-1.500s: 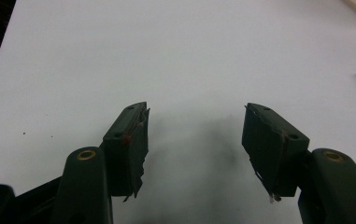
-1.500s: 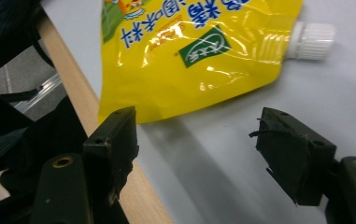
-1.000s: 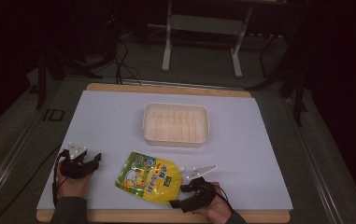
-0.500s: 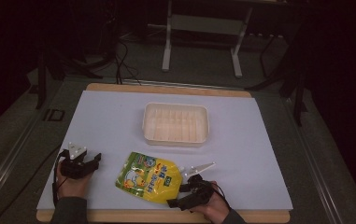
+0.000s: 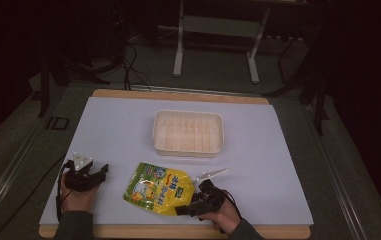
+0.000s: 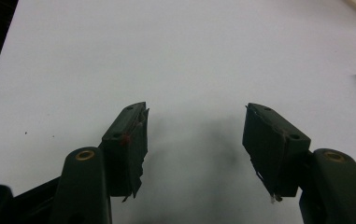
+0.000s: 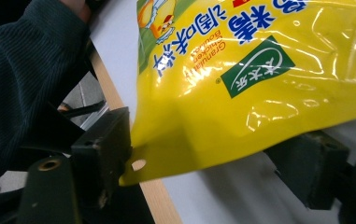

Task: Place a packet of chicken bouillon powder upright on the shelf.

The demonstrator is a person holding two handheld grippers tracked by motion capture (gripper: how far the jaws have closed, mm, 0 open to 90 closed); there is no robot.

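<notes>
high view, pouch: yellow pouch [image 5: 159, 188] lies flat on the white mat [image 5: 278, 165], near the front edge, well short of the cream tray [image 5: 188, 132].
high view, right gripper: right gripper [image 5: 194, 205] is down at the pouch's near right corner, hand [image 5: 223, 216] low behind it. jaw gap too small to read from up here.
high view, left gripper: left gripper [image 5: 94, 175] rests on the mat off to the pouch's left, apart from it.
left gripper view, tool: left gripper [image 6: 194, 135] gaping wide, bare mat between the jaws, holding nothing.
right gripper view, pouch edge: here's the action. the pouch [image 7: 259, 79] has its sealed edge with the punched hole [image 7: 138, 164] sliding between the jaws.
right gripper view, tool: right gripper [image 7: 208, 158] spread wide around that edge; left pad [image 7: 108, 149] touching or just beside the seal, the other jaw apart from it. not clamped.
right gripper view, surroundings: a dark sleeve [image 7: 21, 79] and the table's wooden edge [image 7: 154, 205] sit behind.
judgement, step: looks like lining up a pinch on the pouch corner.
judgement, doing it well: get more of the flat seal between the pads before closing, since slick film could slip from a tip-only bite; keep the lower jaw skimming the mat.
</notes>
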